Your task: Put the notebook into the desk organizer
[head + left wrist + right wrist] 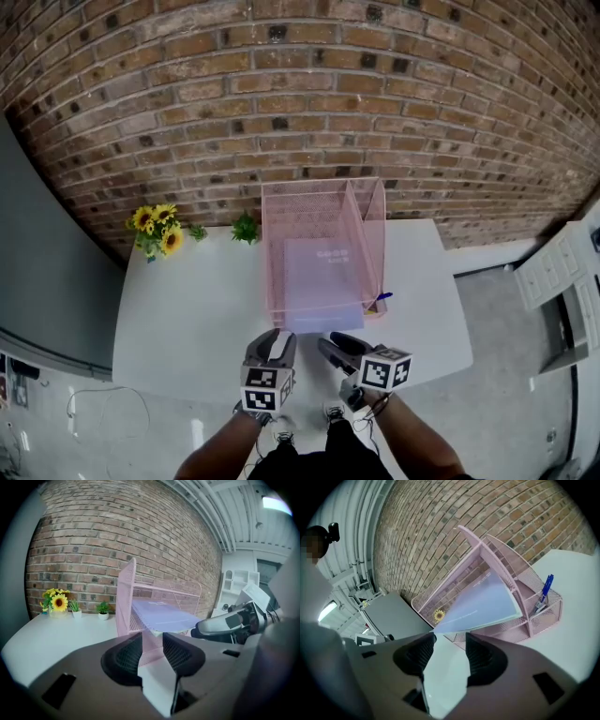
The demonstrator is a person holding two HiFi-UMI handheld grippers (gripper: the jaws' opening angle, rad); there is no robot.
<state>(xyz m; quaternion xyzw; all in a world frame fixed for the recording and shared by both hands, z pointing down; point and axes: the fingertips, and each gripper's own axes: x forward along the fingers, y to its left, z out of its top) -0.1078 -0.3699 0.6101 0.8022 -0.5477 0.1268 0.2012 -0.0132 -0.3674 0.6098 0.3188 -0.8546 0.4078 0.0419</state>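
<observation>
A pale lilac notebook lies sloped inside the pink mesh desk organizer, its near edge jutting over the front rim. The left gripper view shows the same notebook in the organizer; so does the right gripper view, notebook and organizer. My left gripper hovers just in front of the organizer, open, with nothing between its jaws. My right gripper is beside it, open and empty, its tips just short of the notebook's near corner.
A blue pen stands in the organizer's small front-right cup. Sunflowers and a small green plant sit at the back left of the white table, against the brick wall. White shelving stands at the far right.
</observation>
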